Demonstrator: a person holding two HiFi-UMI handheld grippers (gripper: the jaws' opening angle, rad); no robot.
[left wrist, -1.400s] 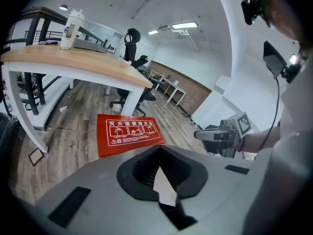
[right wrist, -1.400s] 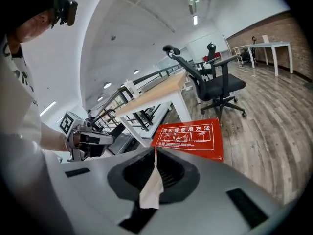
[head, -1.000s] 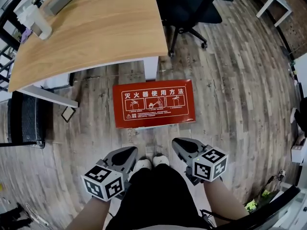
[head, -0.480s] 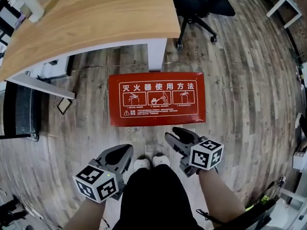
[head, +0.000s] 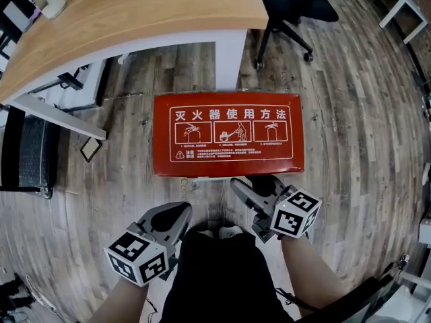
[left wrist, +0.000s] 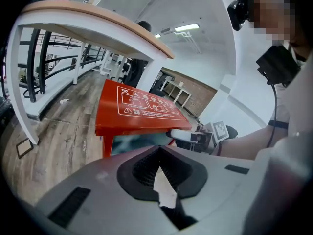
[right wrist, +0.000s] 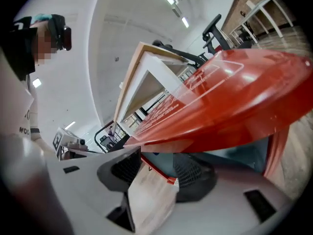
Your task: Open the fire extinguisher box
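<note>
The red fire extinguisher box (head: 227, 134) stands on the wood floor, white instruction print on its closed top; it also shows in the left gripper view (left wrist: 139, 106) and the right gripper view (right wrist: 220, 97). My right gripper (head: 246, 184) is at the box's near edge, just under the overhanging top. Its jaws are opening, and a thin red edge of the box's front runs between the pads (right wrist: 188, 168) without being pressed. My left gripper (head: 176, 215) hangs back by the person's knees, well short of the box, its jaws shut and empty (left wrist: 157, 151).
A wooden desk (head: 135, 12) with a white leg (head: 227, 59) stands just behind the box. An office chair base (head: 289, 19) is at the back right. A black mesh object (head: 27, 153) and a small frame (head: 91, 149) lie to the left. The person's shoes (head: 225, 232) are just before the box.
The box has come nearer in the head view. My right gripper moved forward to the box's near edge and its jaws spread apart. The left gripper stayed low and shut.
</note>
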